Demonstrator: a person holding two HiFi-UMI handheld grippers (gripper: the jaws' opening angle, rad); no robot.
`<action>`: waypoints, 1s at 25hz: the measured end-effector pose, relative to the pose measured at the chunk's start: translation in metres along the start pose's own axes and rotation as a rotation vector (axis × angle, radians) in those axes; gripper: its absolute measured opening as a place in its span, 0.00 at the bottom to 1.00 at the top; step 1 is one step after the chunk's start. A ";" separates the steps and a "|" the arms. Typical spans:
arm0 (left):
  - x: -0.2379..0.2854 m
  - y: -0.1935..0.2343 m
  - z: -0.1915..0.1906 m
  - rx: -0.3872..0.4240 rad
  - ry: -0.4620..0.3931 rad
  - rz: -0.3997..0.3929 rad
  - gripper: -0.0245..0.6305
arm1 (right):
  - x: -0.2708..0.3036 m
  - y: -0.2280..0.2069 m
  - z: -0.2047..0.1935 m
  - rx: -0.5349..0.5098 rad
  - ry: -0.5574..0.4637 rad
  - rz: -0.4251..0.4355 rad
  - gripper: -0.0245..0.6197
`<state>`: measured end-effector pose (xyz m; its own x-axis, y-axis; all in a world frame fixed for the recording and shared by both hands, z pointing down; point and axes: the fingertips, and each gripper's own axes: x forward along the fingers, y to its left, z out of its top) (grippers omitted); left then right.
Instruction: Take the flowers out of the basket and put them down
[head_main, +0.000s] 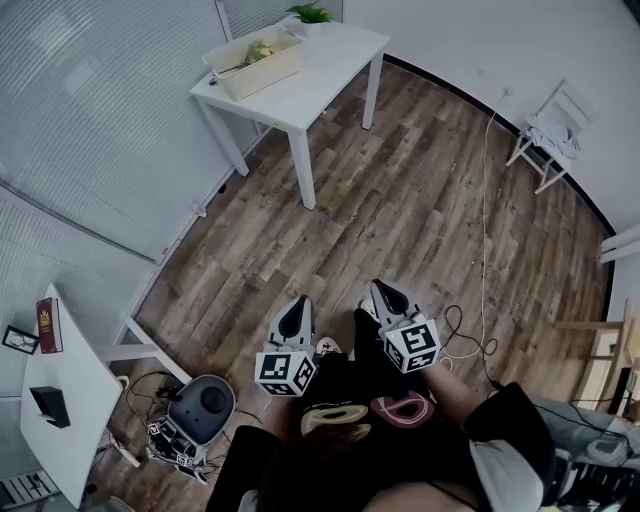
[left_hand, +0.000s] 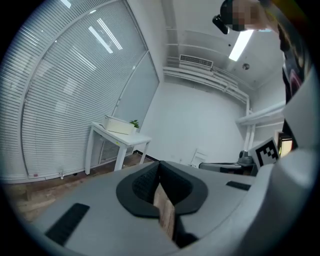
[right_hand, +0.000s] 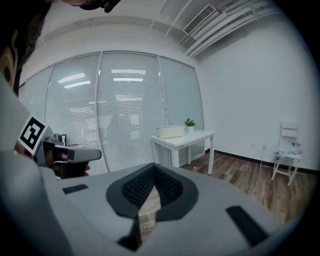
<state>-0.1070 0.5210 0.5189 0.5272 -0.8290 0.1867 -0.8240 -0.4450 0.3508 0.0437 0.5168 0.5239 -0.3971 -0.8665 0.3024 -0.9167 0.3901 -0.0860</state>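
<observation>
Far across the room a white table (head_main: 320, 75) carries a pale rectangular basket (head_main: 268, 72) with yellowish flowers (head_main: 259, 51) lying in it. The basket also shows small in the left gripper view (left_hand: 120, 125) and in the right gripper view (right_hand: 171, 131). My left gripper (head_main: 295, 320) and right gripper (head_main: 390, 297) hang side by side close to my body, over the wooden floor, well short of the table. The left gripper (left_hand: 159, 165) has its jaws shut with nothing between them. On the right gripper (right_hand: 152, 167) the black pads also meet, and it holds nothing.
A small potted plant (head_main: 312, 14) stands behind the basket. A white chair (head_main: 550, 130) sits at the right wall, with a cable (head_main: 483, 250) trailing over the floor. At lower left are a second white table (head_main: 80, 440), a red book (head_main: 48, 325) and a grey machine (head_main: 200, 410).
</observation>
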 end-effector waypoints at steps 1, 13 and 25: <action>0.001 0.000 0.000 0.001 -0.001 -0.001 0.06 | 0.000 -0.003 -0.002 0.009 0.006 -0.006 0.05; 0.034 0.027 0.018 -0.015 -0.030 0.065 0.06 | 0.064 -0.031 0.008 0.059 0.035 0.044 0.05; 0.129 0.050 0.057 0.028 -0.060 0.191 0.07 | 0.157 -0.082 0.053 -0.002 0.030 0.164 0.05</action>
<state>-0.0923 0.3727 0.5078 0.3482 -0.9176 0.1917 -0.9137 -0.2865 0.2881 0.0543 0.3323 0.5278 -0.5401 -0.7813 0.3127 -0.8395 0.5265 -0.1344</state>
